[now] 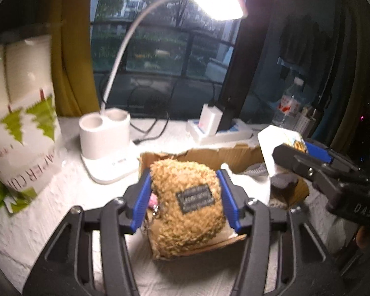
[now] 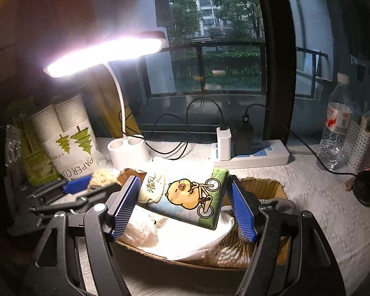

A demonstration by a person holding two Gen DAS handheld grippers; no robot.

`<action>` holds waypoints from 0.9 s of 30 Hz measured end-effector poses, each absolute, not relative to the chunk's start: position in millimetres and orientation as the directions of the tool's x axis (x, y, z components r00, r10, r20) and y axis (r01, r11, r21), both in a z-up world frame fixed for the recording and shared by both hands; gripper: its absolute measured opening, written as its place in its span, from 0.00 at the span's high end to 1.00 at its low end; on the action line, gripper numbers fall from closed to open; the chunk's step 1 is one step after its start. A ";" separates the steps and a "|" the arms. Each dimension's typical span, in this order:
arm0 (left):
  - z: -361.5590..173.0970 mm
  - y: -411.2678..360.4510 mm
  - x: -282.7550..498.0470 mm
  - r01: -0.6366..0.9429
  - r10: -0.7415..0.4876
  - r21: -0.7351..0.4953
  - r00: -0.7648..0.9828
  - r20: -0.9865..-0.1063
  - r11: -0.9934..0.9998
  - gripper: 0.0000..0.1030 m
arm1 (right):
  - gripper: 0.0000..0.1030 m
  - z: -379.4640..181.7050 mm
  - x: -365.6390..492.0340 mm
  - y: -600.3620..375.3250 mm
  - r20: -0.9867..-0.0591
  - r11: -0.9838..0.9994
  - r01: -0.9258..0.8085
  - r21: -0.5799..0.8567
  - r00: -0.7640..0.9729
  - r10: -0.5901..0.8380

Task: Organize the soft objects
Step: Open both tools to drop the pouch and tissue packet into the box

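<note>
1. The left gripper [image 1: 185, 197] has its blue jaws about half spread, pressed to both sides of a fuzzy tan plush pouch [image 1: 185, 204] with a dark label, held over the near left corner of the cardboard box [image 1: 209, 153].
2. The right gripper [image 2: 182, 207] has its jaws wide, clamped on the two ends of a tissue pack [image 2: 185, 197] printed with a cartoon on a bicycle, tilted above the middle of the box.
3. The box's torn rim [image 2: 271, 185] is ragged and low. Inside lie white cloth [image 2: 197, 236] and a bag of cotton swabs [image 2: 231, 251], with little bare floor left.
4. The two grippers sit close side by side. From the left view the right one crosses over the box's right edge.
5. Just behind the box stands the desk lamp [image 2: 129, 153], and a power strip [image 2: 254, 153] with chargers lies beyond, with cables trailing between.
6. A sleeve of paper cups [image 2: 69, 143] crowds the left. A water bottle [image 2: 336, 123] stands well to the right, where the white-covered desk [image 2: 320, 197] is open.
7. The pouch's label is too blurred to read, and a pink bit beside its zip cannot be made out.
</note>
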State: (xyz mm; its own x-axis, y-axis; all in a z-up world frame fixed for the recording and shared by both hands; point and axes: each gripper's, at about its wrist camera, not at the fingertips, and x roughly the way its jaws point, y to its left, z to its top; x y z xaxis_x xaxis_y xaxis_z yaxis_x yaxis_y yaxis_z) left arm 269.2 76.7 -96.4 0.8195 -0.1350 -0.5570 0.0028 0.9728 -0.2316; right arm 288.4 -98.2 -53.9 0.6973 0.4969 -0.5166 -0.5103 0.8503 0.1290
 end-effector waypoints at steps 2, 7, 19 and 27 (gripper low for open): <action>-100.5 76.4 271.8 -0.007 -0.124 -0.223 0.814 -0.568 0.975 0.35 | 0.28 -60.3 294.1 -95.6 -0.532 0.849 -0.512 0.129 0.687 0.495; -102.2 84.0 268.6 -0.022 -0.122 -0.245 0.821 -0.558 0.969 0.23 | 0.28 -73.7 302.3 -90.6 -0.561 0.854 -0.503 0.134 0.672 0.483; -99.9 124.5 248.6 -0.135 -0.028 -0.277 0.857 -0.514 0.951 0.22 | 0.28 -72.4 306.4 -69.6 -0.564 0.851 -0.513 0.113 0.672 0.480; -104.0 139.8 245.6 -0.170 -0.007 -0.292 0.854 -0.520 0.941 0.22 | 0.28 -74.9 312.7 -43.6 -0.575 0.832 -0.543 0.111 0.648 0.499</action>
State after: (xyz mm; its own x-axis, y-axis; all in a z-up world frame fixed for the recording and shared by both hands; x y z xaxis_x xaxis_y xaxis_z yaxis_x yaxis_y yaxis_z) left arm 245.6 139.8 -104.0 0.8543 -0.0069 -0.5198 -0.1698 0.9414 -0.2916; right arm 312.7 -43.6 -74.9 0.6478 0.4993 -0.5754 -0.5433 0.8322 0.1106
